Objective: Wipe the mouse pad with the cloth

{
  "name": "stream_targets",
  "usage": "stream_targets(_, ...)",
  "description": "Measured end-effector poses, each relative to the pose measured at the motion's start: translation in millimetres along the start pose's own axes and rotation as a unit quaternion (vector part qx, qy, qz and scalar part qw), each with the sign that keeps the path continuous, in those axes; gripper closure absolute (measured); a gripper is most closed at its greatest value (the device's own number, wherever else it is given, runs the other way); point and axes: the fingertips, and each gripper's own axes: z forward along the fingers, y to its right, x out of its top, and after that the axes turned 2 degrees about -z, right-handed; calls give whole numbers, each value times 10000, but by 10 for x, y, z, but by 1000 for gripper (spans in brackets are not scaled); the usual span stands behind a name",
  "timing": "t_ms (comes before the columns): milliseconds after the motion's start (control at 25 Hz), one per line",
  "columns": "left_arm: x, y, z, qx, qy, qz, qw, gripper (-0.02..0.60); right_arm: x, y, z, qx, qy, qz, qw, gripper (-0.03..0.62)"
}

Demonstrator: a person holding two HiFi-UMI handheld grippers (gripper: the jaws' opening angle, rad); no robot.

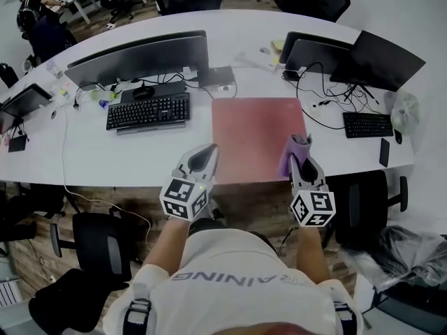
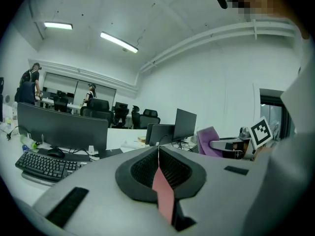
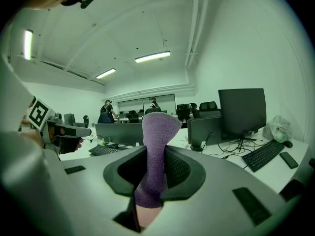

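A large pink mouse pad (image 1: 257,138) lies on the white desk (image 1: 126,159), reaching its near edge. My right gripper (image 1: 300,160) is shut on a purple cloth (image 1: 296,152), held over the pad's near right corner; in the right gripper view the cloth (image 3: 155,156) stands up between the closed jaws. My left gripper (image 1: 202,160) is shut with nothing in it, at the pad's near left corner. In the left gripper view its jaws (image 2: 158,173) meet, with only a sliver of pink pad showing below, and the cloth (image 2: 211,140) is seen at the right.
A black keyboard (image 1: 148,110) and a monitor (image 1: 140,58) sit left of the pad. Laptops (image 1: 318,51), cables and a second keyboard (image 1: 367,124) are at the right. Office chairs (image 1: 98,246) stand below the desk edge. People are at the far desks (image 1: 35,12).
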Motion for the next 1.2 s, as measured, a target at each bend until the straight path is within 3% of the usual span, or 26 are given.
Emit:
stream_targets(360, 23, -1018, 156, 285, 20, -239, 9993, 549, 49, -418, 1008, 211, -262, -152, 9993, 494)
stream_targets(640, -27, -1574, -9, 793, 91, -503, 9955, 549, -21, -922, 1674, 909, -611, -294, 9935, 494)
stream_targets(960, -207, -1807, -230, 1522, -31, -717, 9857, 549, -391, -1590, 2435, 2030, -1170, -200, 9719, 494)
stream_targets(1200, -351, -1786, -242, 2011, -162, -913, 9752, 549, -924, -1764, 3031, 2340, -1783, -171, 9556, 494)
